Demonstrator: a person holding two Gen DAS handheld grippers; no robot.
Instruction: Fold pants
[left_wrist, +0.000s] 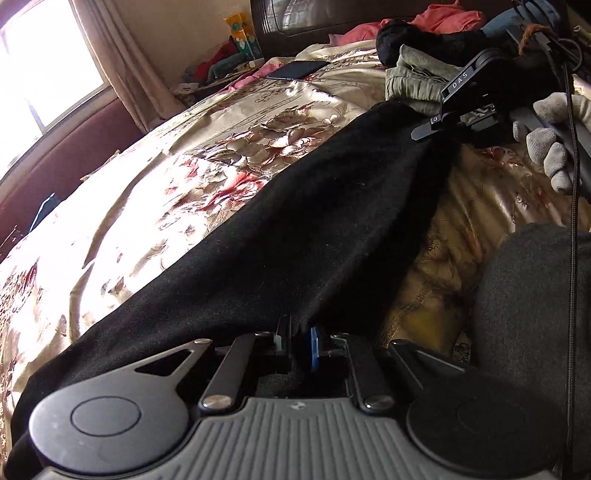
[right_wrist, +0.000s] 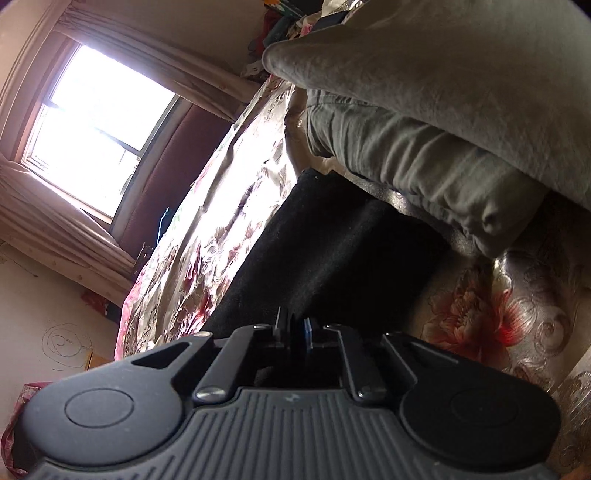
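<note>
At the bottom centre of the left wrist view, the left gripper (left_wrist: 297, 338) is clamped on the near edge of the black pants (left_wrist: 295, 229). The pants stretch diagonally over the floral bedspread (left_wrist: 155, 184) toward the upper right. There the right gripper (left_wrist: 434, 133), in a gloved hand (left_wrist: 554, 136), pinches their far end. Beyond lie folded grey-green clothes (left_wrist: 413, 81).

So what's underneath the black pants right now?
The black pants lie stretched across the floral bedspread, which shows along both sides of them. Whatever sits directly beneath the cloth is covered. At their far end, folded grey-green clothes rest beside them.
</note>
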